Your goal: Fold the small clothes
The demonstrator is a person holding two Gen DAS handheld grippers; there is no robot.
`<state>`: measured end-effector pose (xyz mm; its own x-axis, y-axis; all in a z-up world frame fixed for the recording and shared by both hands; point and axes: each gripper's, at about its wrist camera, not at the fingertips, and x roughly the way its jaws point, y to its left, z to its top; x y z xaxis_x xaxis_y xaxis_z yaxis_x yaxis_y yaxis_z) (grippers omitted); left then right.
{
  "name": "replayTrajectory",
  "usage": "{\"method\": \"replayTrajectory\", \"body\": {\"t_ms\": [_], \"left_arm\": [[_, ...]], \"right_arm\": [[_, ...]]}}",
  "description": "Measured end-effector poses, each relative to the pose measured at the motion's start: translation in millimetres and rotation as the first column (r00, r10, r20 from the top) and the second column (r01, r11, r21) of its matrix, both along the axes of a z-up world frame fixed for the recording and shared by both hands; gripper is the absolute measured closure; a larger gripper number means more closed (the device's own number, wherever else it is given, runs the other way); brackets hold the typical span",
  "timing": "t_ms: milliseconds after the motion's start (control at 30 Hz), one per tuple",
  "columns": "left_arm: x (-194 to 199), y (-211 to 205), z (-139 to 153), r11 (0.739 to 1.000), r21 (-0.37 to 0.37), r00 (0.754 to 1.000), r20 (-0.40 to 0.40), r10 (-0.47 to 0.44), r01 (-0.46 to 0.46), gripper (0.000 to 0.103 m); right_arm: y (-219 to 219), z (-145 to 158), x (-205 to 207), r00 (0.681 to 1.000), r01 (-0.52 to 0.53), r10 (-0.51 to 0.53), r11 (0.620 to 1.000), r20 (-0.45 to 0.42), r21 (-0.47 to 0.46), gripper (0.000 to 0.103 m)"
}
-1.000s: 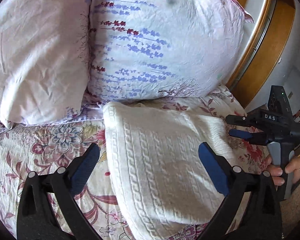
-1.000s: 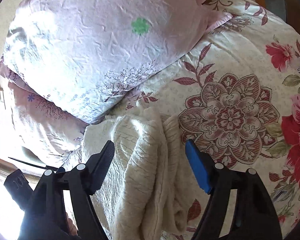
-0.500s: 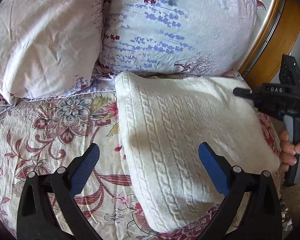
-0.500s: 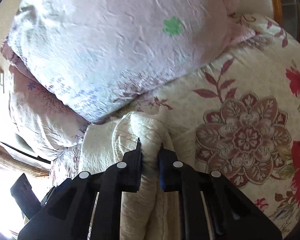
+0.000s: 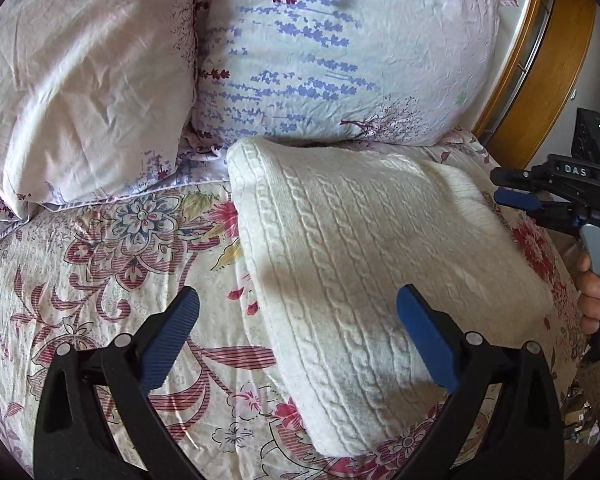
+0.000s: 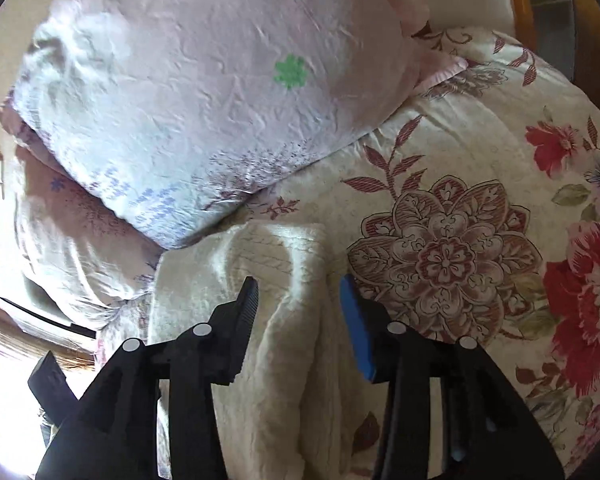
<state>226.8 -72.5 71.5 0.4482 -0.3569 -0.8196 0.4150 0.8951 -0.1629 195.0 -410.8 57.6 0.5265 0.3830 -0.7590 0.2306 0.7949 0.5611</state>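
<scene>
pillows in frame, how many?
2. Lavender-print pillow sits behind the white knit sweater, touching its far edge. Pale pink pillow lies beside it, to the left in the left wrist view. More may lie beyond the frame.

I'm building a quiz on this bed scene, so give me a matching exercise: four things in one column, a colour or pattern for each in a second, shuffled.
Things:
1. folded knit sweater
2. bedspread
3. right-hand pillow
4. gripper pads

Descriptions:
A. blue
B. purple lavender sprigs
C. cream, cable pattern
D. red and pink flowers

Pairs: 1-C, 2-D, 3-B, 4-A
</scene>
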Motion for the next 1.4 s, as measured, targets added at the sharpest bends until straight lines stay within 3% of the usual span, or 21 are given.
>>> {"method": "replayTrajectory", "body": {"t_ms": [100, 233, 267, 300, 333, 467, 633, 700, 800, 833, 867, 933, 1033, 1067, 1100, 1133, 1233, 1333, 1400], "left_arm": [[-4.7, -6.8, 5.3, 1.000, 0.009, 0.999, 0.038, -0.023, 0.022, 0.004], [-6.8, -16.7, 2.4, 0.998, 0.042, 0.998, 0.027, -0.049, 0.048, 0.004], [-6.6, -17.6, 0.8, 0.997, 0.049, 0.998, 0.023, -0.054, 0.052, 0.004], [-6.4, -19.0, -0.6, 0.997, 0.058, 0.998, 0.019, -0.057, 0.055, 0.004], [-6.4, -19.4, -1.6, 0.996, 0.067, 0.998, 0.018, -0.057, 0.056, 0.004], [-4.0, -16.5, -4.8, 0.997, 0.063, 0.999, 0.001, -0.047, 0.047, 0.004], [0.2, -12.7, -13.5, 0.998, 0.055, 0.999, -0.041, -0.029, 0.032, 0.004], [1.4, -9.4, -12.9, 0.999, 0.034, 0.999, -0.050, -0.021, 0.023, 0.004], [4.2, 0.1, -5.5, 1.000, -0.014, 0.999, -0.039, 0.008, -0.009, 0.004], [6.5, 5.0, -3.2, 0.999, -0.044, 0.999, -0.041, 0.025, -0.026, 0.004], [9.0, 10.1, -1.4, 0.996, -0.073, 0.998, -0.047, 0.046, -0.050, 0.004], [13.2, 18.1, 0.9, 0.990, -0.111, 0.995, -0.063, 0.082, -0.088, 0.004], [15.1, 21.5, 1.6, 0.989, -0.099, 0.993, -0.060, 0.102, -0.108, 0.002], [14.6, 21.2, 1.5, 0.990, -0.092, 0.993, -0.057, 0.103, -0.108, 0.002], [14.8, 20.8, 1.1, 0.990, -0.090, 0.993, -0.059, 0.100, -0.106, 0.002], [14.1, 19.3, 0.6, 0.991, -0.087, 0.993, -0.064, 0.098, -0.104, 0.002], [13.5, 17.6, -1.2, 0.993, -0.071, 0.994, -0.065, 0.092, -0.097, 0.002], [18.8, 19.5, -4.1, 0.992, -0.082, 0.993, -0.080, 0.092, -0.099, 0.002], [26.4, 21.0, -7.7, 0.989, -0.101, 0.989, -0.110, 0.096, -0.107, 0.002]], "right_arm": [[9.0, 3.3, -15.3, 0.998, -0.054, 0.054, 0.998, -0.018, 0.013, 0.058], [20.0, -16.1, -24.3, 0.995, -0.067, 0.070, 0.997, -0.069, 0.045, 0.060], [23.6, -20.3, -25.4, 0.994, -0.070, 0.075, 0.996, -0.076, 0.059, 0.079], [29.1, -22.8, -25.4, 0.993, -0.083, 0.087, 0.995, -0.076, 0.055, 0.091], [34.2, -21.9, -25.8, 0.993, -0.091, 0.092, 0.996, -0.075, 0.013, 0.094], [23.1, -14.9, -38.1, 0.999, 0.002, -0.005, 0.999, -0.054, -0.048, 0.097], [2.4, -45.7, -48.5, 0.982, 0.079, -0.083, 0.996, -0.168, -0.032, 0.102], [-1.4, -47.5, -55.1, 0.982, 0.106, -0.103, 0.994, -0.157, 0.010, 0.102], [-9.7, -30.8, -59.7, 0.989, 0.136, -0.131, 0.988, -0.071, 0.078, 0.098], [-12.1, -25.1, -58.9, 0.990, 0.136, -0.132, 0.986, -0.048, 0.098, 0.087], [-13.3, -20.5, -56.6, 0.991, 0.131, -0.128, 0.985, -0.033, 0.109, 0.063], [-12.1, -16.8, -50.6, 0.993, 0.119, -0.117, 0.988, -0.027, 0.098, 0.043], [-3.0, -21.5, -37.3, 0.997, 0.074, -0.070, 0.992, -0.039, 0.101, 0.043], [3.0, -24.1, -32.7, 0.998, 0.057, -0.053, 0.994, -0.045, 0.094, 0.052], [10.3, -26.8, -27.9, 0.998, 0.032, -0.028, 0.996, -0.049, 0.087, 0.068], [16.9, -28.8, -23.9, 0.998, 0.002, 0.002, 0.997, -0.058, 0.072, 0.096], [19.4, -31.9, -24.1, 0.997, 0.026, -0.027, 1.000, -0.076, -0.007, 0.096], [1.6, -49.7, -28.2, 0.986, 0.113, -0.106, 0.992, -0.131, 0.047, 0.096], [-2.1, -55.4, -28.1, 0.984, 0.117, -0.105, 0.990, -0.142, 0.080, 0.096]]}}
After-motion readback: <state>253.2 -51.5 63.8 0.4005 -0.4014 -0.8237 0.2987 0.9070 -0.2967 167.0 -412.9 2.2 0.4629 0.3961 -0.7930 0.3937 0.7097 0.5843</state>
